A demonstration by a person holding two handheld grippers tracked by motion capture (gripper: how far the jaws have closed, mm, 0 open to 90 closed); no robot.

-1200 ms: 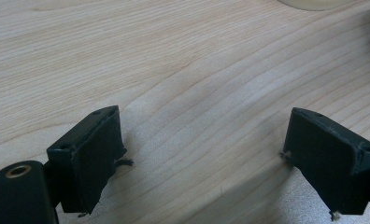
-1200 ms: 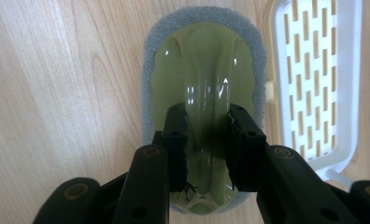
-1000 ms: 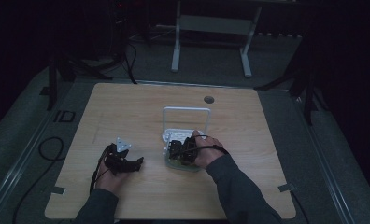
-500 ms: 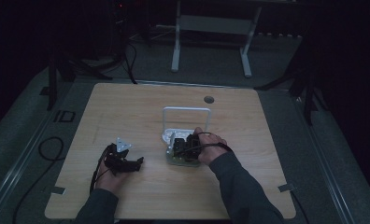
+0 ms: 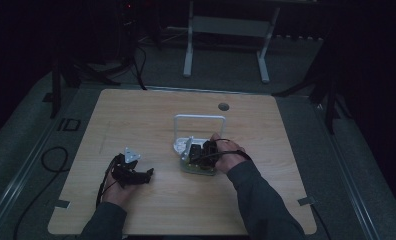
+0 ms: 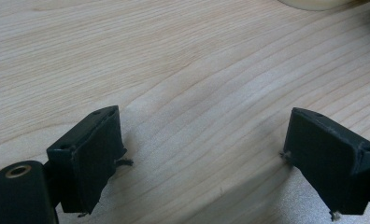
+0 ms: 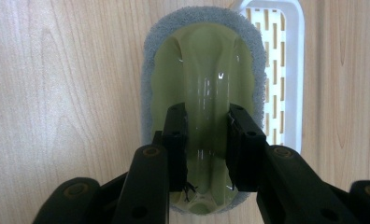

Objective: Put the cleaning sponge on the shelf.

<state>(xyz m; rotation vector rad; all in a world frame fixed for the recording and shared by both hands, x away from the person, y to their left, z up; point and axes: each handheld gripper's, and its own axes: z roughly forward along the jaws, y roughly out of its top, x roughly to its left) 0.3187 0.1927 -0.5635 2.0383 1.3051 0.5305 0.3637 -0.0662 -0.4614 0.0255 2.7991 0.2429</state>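
A: Since the prev frames the right hand's crept a bit nearer the person's side of the table (image 5: 136,115); left hand hasn't budged.

B: What's the right gripper (image 7: 206,154) got?

A: Scrub pad (image 7: 202,107), grey abrasive underside w/ a pale green plastic grip on top. Jaws are clamped on the raised ridge of that grip, one either side. Prob. the only part narrow and stiff enough to pinch, and it keeps the grey face flat on the wood.

B: Where's the pad sitting?

A: On the tabletop, right beside the white slotted tray (image 7: 281,79), overlapping its edge in the right gripper view. In the high view it's just in front of the white wire-frame holder (image 5: 200,120), mid-table.

B: Left gripper (image 6: 204,163)?

A: Jaws spread wide, nothing btwn them, just bare wood grain. It rests low over the table, well apart from the pad, prob. parked so it's out of the way.

B: Next?

A: My guess: a scrubbing stroke or a lift into the tray. Can't tell which.
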